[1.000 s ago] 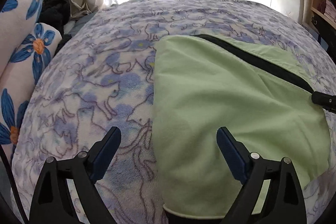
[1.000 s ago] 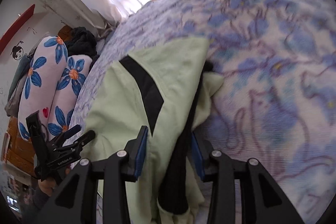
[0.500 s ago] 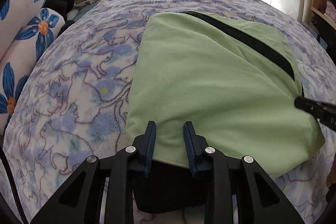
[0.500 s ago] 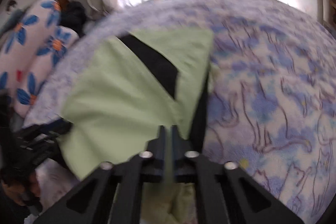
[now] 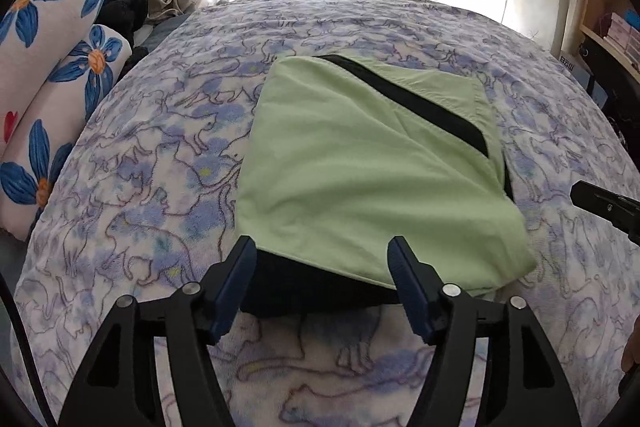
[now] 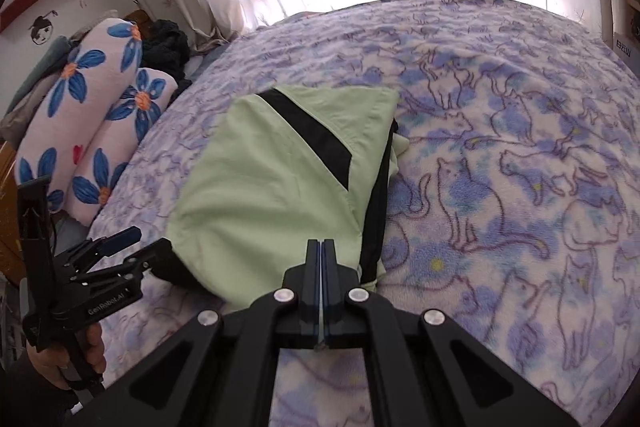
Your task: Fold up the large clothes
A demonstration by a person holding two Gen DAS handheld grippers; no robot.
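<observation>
Presently the garment [image 5: 372, 183], pale green with a black band, lies folded into a compact packet on the bed [image 5: 168, 187], toward its near edge; a black layer shows beneath the green along the near hem, and a green scrap pokes out at the right side in the right wrist view.

Left tool [image 5: 322, 281]: released; its jaws have just been opening, and they stand wide at the near hem with no cloth between the pads. Right tool [image 6: 322, 291]: clenched, pads flush together, nothing pinched; it hangs just short of the packet's near right corner. In the right wrist view a hand [image 6: 76, 359] carries the left tool beside the packet's left corner.

Step in hand, by my judgement: a fold is laid down and both tools are clear of the cloth; the folding looks close to done.

Next move, as judged: either a last fold or a tidy; the right tool must open before it can take cloth; the protruding scrap at the right and the black layer at the near hem want tucking or aligning; a grip should take all layers at once, lest the top sheet slide off the lower.

Two floral pillows [image 5: 52, 99] lie at the left, well apart from the work.
</observation>
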